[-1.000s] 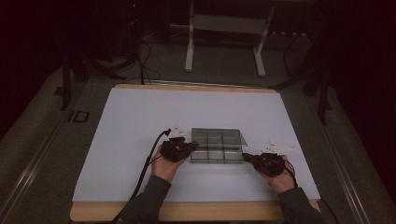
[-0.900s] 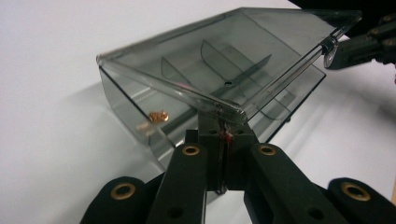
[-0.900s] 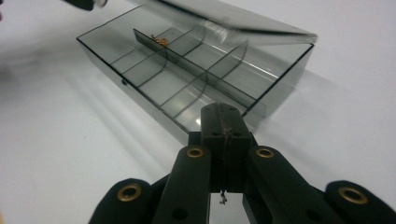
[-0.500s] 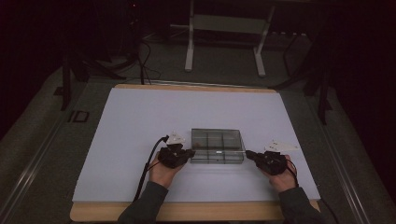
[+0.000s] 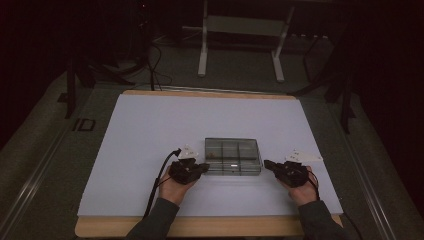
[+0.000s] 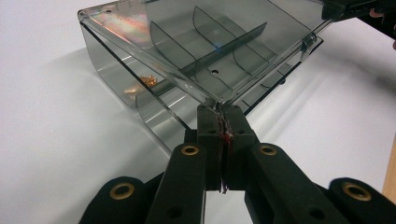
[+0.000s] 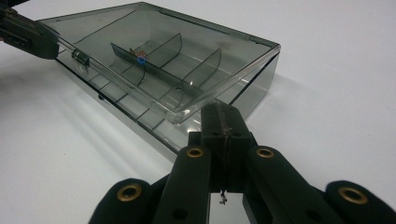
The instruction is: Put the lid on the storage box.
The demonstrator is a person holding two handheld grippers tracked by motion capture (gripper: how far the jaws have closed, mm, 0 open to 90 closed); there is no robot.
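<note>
Over the last second both my hands have drawn back toward me. My left hand-held gripper (image 6: 219,122) sits clenched at the near corner of the box lid (image 6: 205,42); whether it pinches the lid edge or only touches it I cannot tell. My right hand-held gripper (image 7: 223,122) is clenched just short of its corner, grasping nothing. The smoky compartment box (image 5: 233,156) lies at 6 o'clock on the tabletop (image 5: 150,125), lid seemingly ajar. Small orange bits (image 6: 148,81) inside are blurred.

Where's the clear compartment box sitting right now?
In the high view the box sits on the white sheet's near half, right of centre, between the left gripper and the right gripper.
</note>
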